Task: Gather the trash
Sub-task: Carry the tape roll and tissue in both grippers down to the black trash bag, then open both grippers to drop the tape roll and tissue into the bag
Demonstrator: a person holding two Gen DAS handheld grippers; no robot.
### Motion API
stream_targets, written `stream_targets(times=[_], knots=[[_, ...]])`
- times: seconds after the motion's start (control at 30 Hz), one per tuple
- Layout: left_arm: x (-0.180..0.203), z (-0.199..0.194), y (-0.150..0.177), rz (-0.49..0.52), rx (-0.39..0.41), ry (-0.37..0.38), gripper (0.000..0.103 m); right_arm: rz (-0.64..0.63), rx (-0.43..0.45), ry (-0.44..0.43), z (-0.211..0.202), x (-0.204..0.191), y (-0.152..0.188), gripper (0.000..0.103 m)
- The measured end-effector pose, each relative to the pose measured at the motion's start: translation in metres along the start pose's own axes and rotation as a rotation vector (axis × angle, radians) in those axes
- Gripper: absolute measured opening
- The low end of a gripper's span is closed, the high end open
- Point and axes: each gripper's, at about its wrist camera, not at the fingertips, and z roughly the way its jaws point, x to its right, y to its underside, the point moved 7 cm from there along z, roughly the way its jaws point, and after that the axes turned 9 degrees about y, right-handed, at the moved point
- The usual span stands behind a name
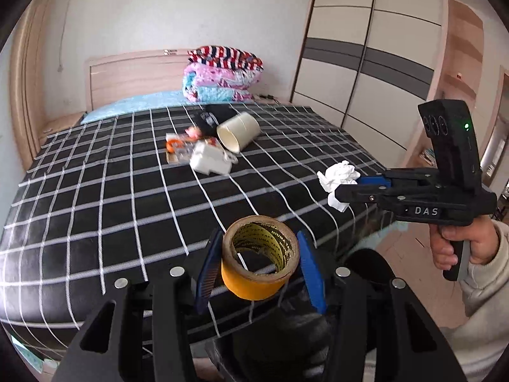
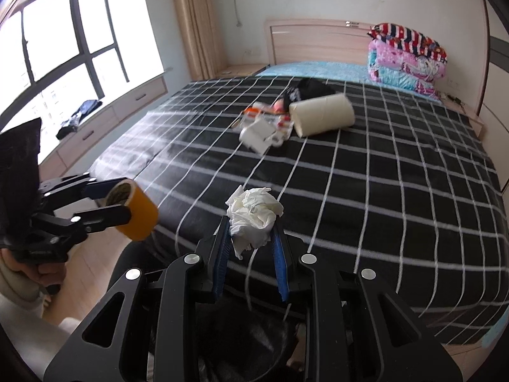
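The left claw (image 1: 259, 265) is clamped on a yellow-brown roll of packing tape (image 1: 259, 256), and the right claw (image 2: 251, 242) pinches a crumpled white tissue wad (image 2: 253, 215); both are held over the foot edge of the black white-checked bed (image 2: 381, 175).

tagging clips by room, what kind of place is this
A home bedroom, most likely: a bed with a wooden headboard, folded quilts stacked at its head, and a sliding-door wardrobe alongside.
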Motion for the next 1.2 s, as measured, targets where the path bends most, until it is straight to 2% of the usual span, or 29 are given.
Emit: stream_targets(times=[0.1, 0.17, 0.4, 0.53, 0.7, 0.8, 0.9, 1.07, 1.2], knots=[[0.001, 0.009, 0.016, 0.0, -0.044, 0.013, 0.047, -0.011, -0.03, -0.025, -0.001, -0.01, 0.018, 0.026], [0.002, 0.015, 0.027, -0.021, -0.066, 0.048, 0.047, -0.025, -0.054, -0.043, -0.001, -0.017, 0.031, 0.026], [0.009, 0.035, 0.066, -0.029, -0.156, 0.081, 0.047, -0.045, -0.174, -0.094, 0.016, -0.032, 0.077, 0.026], [0.006, 0.053, 0.095, -0.048, -0.231, 0.082, 0.047, -0.06, -0.256, -0.094, 0.037, -0.036, 0.107, 0.026], [-0.003, 0.079, 0.132, -0.059, -0.327, 0.043, 0.047, -0.082, -0.367, -0.063, 0.069, -0.035, 0.146, 0.026], [-0.006, 0.09, 0.147, -0.082, -0.36, 0.049, 0.047, -0.087, -0.414, -0.051, 0.081, -0.034, 0.163, 0.026], [-0.008, 0.096, 0.157, -0.095, -0.384, 0.057, 0.047, -0.087, -0.455, -0.042, 0.09, -0.035, 0.174, 0.026], [-0.009, 0.11, 0.168, -0.103, -0.44, 0.059, 0.047, -0.114, -0.476, -0.026, 0.096, -0.041, 0.182, 0.027], [-0.005, 0.116, 0.17, -0.105, -0.453, 0.052, 0.047, -0.127, -0.491, -0.013, 0.107, -0.049, 0.187, 0.027]])
